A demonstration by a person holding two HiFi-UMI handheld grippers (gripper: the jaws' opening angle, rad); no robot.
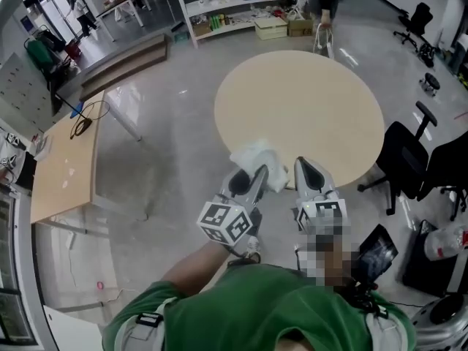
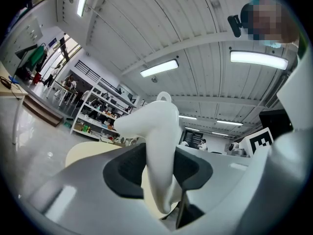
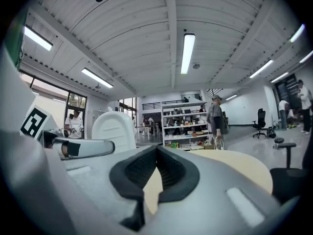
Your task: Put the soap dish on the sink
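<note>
**Left gripper** [image 2: 159, 169] [image 1: 250, 180]: clenched on the dish [image 2: 159, 131] [image 1: 256, 158]. The dark pads [image 2: 123, 168] press on either side of its lower, narrower part. Points level.

**Right gripper** [image 3: 155, 170] [image 1: 311, 174]: jaws closed together with nothing between them. Carried level, just beside the left gripper.

**Dish**: white, smooth, moulded in one piece.
- Position: held in the air at the near edge of the table [image 1: 307, 108], not resting on it. Most of the body rises above and ahead of the jaws, ending in a small loop at the top.
- Handling, as judged: stiff, since the wall does not give under the pads. Probably light, as one gripper carries it by an edge.
- Surface: the glossy finish looks slippery. With so much of the body overhanging the grip, the dish could pivot or slide if swung.
- Material: plastic or ceramic cannot be told. If ceramic, a knock on a hard rim would chip it.
- Best hold, as judged: on a wall or rim, seated deep in the pads and close to the bulk. The free right gripper could steady the far side when setting it down.

**Table**: round, pale, bare top.

**Sink**: in no view.

**Beyond**: shelves [image 1: 234, 6] and chairs [image 1: 406, 159].
</note>
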